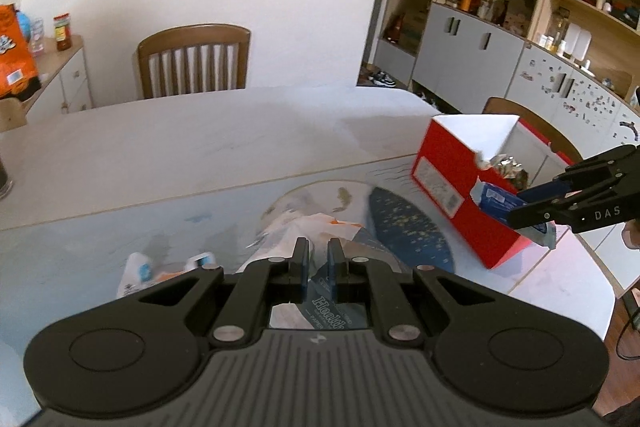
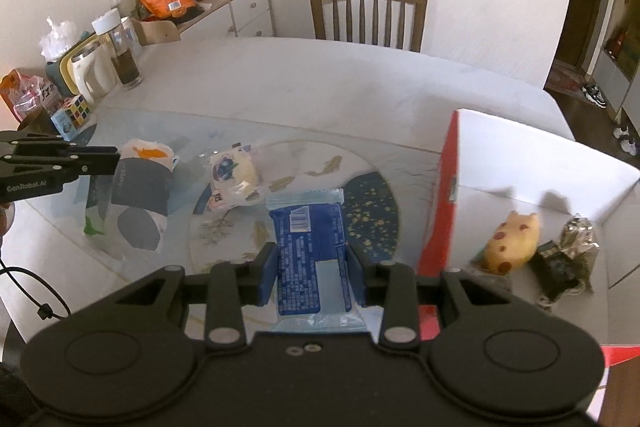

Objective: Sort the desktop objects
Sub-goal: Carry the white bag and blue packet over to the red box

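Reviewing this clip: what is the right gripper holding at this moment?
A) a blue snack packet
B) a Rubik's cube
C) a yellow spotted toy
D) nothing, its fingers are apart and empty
A: in the right wrist view the right gripper has its fingers pressed on either side of the blue snack packet, just left of the red box; the yellow spotted toy already lies inside that box.

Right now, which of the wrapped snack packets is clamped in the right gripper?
The blue packet, held between the right gripper fingers; the bun packet and the others lie loose on the table mat.
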